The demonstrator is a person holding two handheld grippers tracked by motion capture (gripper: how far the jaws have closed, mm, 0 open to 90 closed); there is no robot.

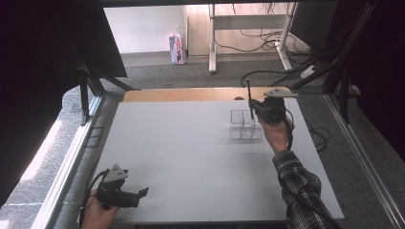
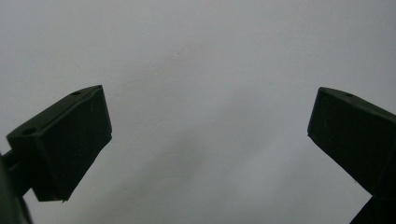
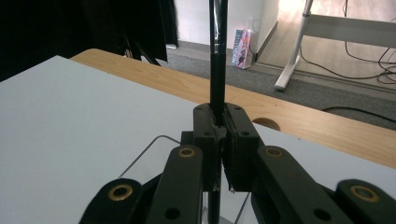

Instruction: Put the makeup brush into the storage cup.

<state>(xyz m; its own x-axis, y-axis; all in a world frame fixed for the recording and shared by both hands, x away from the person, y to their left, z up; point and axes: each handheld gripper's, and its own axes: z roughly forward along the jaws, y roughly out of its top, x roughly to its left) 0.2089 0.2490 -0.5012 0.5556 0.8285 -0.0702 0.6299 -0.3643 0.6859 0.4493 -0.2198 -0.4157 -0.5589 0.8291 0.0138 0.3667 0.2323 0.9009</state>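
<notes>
Right, your left gripper [image 1: 142, 192] sits at the table's [image 1: 191, 157] near-left corner, jaws wide apart, nothing between them. Farther out, your right gripper [image 3: 220, 122] is clamped on an upright black pen [image 1: 249, 98], just over the clear box [image 1: 245, 125].

Thin black pen [image 3: 217, 70] — perhaps a stylus — upright, above clear organizer [image 1: 245, 125]

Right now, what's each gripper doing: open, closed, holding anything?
Left gripper: open, nothing between its jaws, low over the white table.
Right gripper: closed on a thin black pen, held upright over the clear organizer.
</notes>
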